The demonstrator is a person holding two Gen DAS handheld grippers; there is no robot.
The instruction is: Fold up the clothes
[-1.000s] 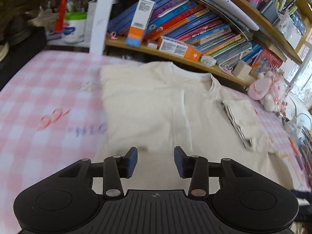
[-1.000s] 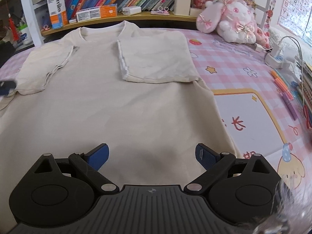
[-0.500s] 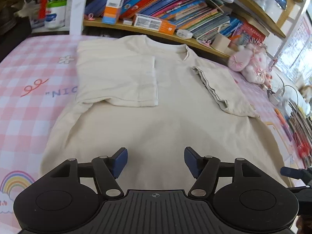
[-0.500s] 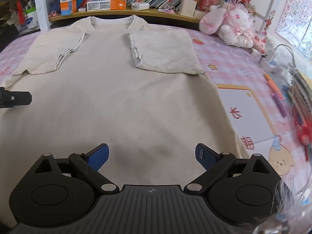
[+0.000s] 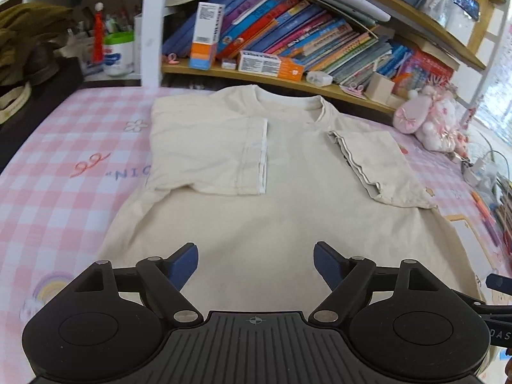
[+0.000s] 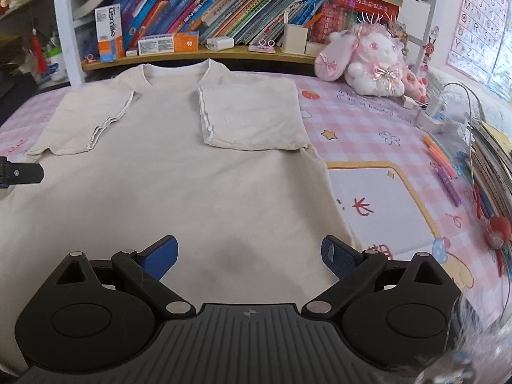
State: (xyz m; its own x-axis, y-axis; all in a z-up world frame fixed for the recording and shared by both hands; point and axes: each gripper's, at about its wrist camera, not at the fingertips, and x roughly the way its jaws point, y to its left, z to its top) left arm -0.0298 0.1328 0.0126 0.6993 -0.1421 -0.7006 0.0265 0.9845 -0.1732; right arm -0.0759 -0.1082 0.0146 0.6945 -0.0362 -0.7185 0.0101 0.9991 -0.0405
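A cream T-shirt (image 5: 281,211) lies flat on the pink checked table, collar toward the bookshelf, with both sleeves folded inward onto the body. It also shows in the right wrist view (image 6: 179,179). My left gripper (image 5: 256,264) is open and empty above the shirt's lower left part. My right gripper (image 6: 249,256) is open and empty above the lower right part, near the hem. A tip of the left gripper shows at the left edge of the right wrist view (image 6: 22,172).
A bookshelf (image 5: 288,44) with books and boxes runs along the table's far edge. A pink plush rabbit (image 6: 368,57) sits at the back right. Pens (image 6: 444,169), cables and a charger (image 6: 438,112) lie along the right edge.
My left gripper has pulled back from the folded left sleeve and opened wider. My right gripper has drawn back slightly toward the hem, still open.
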